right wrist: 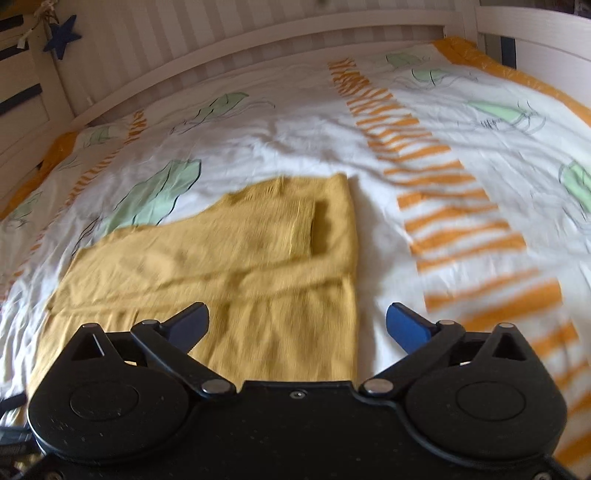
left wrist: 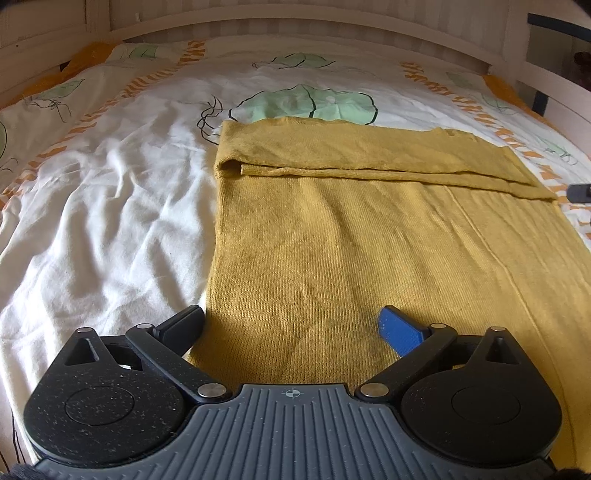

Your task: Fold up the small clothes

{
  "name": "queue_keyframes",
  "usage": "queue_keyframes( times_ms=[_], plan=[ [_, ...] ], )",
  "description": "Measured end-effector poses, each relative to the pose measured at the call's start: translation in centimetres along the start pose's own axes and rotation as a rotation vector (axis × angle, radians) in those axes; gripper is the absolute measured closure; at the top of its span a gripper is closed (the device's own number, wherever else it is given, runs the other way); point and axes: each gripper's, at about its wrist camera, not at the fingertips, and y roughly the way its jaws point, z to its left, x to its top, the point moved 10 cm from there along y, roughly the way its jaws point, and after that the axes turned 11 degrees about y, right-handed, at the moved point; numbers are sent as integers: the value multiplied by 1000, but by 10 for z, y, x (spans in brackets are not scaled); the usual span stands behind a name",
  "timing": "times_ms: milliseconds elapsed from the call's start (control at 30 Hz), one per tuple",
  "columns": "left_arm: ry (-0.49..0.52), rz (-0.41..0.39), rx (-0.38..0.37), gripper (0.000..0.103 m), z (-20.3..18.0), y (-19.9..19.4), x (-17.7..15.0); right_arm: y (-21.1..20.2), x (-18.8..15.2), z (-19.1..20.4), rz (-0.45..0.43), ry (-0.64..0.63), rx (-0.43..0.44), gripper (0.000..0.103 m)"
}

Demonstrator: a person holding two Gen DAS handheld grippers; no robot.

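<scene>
A mustard-yellow knit garment (left wrist: pixel 369 240) lies flat on the bed, its far part folded over toward me along a straight edge. It also shows in the right wrist view (right wrist: pixel 229 258), blurred, with a folded flap on top. My left gripper (left wrist: pixel 291 326) is open and empty, hovering low over the garment's near left corner. My right gripper (right wrist: pixel 297 325) is open and empty, above the garment's near right edge. A dark tip of the right gripper shows at the right edge of the left wrist view (left wrist: pixel 580 192).
The bed has a white duvet (left wrist: pixel 110 221) with green leaf prints and orange striped bands (right wrist: pixel 454 229). A white slatted bed frame (left wrist: pixel 295 26) runs along the far side. A blue star ornament (right wrist: pixel 62 36) hangs at the far left.
</scene>
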Motion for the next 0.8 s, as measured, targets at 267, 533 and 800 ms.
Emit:
queue_keyframes(
  times_ms=[267, 533, 800],
  plan=[
    [-21, 43, -75, 1, 5, -16, -11, -59, -51, -16, 72, 44, 9, 1],
    [-90, 95, -87, 2, 16, -52, -43, -88, -91, -28, 163, 58, 27, 1],
    [-89, 158, -91, 2, 20, -83, -75, -107, -124, -37, 213, 88, 60, 1]
  ],
)
